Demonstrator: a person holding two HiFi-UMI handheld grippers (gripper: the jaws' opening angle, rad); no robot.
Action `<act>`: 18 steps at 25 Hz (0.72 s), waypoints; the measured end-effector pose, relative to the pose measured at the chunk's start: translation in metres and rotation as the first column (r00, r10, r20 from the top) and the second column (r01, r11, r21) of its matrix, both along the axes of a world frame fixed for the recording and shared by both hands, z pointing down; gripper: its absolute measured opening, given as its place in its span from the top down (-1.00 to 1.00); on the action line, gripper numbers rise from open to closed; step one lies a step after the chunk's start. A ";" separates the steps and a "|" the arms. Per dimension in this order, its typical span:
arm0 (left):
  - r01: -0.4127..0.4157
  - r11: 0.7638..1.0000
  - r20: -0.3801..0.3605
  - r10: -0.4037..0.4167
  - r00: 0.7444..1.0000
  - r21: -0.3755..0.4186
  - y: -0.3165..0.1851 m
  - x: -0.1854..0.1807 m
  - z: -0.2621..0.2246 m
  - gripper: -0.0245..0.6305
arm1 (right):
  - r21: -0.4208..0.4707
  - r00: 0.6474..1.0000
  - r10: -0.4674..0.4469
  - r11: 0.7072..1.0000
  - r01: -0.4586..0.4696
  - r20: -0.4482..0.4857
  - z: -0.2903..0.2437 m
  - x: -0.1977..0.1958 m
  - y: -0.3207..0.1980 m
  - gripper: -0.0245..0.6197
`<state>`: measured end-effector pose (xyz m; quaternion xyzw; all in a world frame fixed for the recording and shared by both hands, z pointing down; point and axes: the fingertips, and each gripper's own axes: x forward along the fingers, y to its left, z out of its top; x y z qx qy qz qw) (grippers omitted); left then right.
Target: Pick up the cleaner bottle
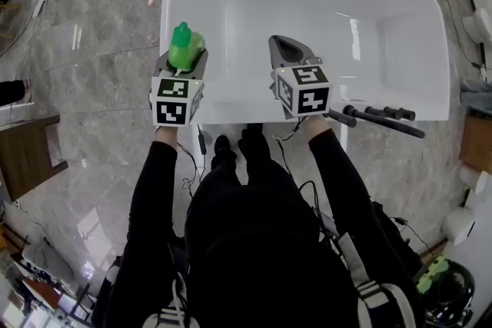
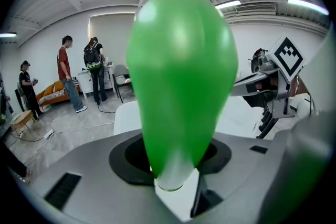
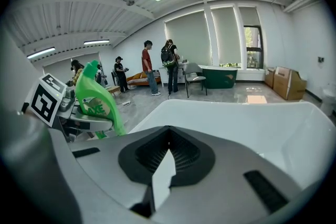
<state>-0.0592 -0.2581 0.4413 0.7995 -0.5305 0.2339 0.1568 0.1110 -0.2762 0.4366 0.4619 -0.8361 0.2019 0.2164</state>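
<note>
Left gripper (image 1: pixel 187 60) pinches the green cleaner bottle (image 1: pixel 183 42), held above the near rim of the white bathtub (image 1: pixel 400 27). Bottle's long axis roughly upright, cap up. Right gripper (image 1: pixel 287 50) pressed together, near it, over the wide basin.

Green cleaner bottle (image 1: pixel 185 48), roughly upright, gripped

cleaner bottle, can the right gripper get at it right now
Probably yes: the cleaner bottle sits in the left gripper, beside the right gripper, with only open space over the bathtub between. Its shut jaws must open first.
</note>
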 end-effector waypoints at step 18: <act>-0.008 0.999 0.029 0.010 1.000 -0.039 -0.031 0.021 0.009 0.34 | -0.034 1.000 -0.001 0.999 0.002 0.015 0.015 0.018 -0.026 0.92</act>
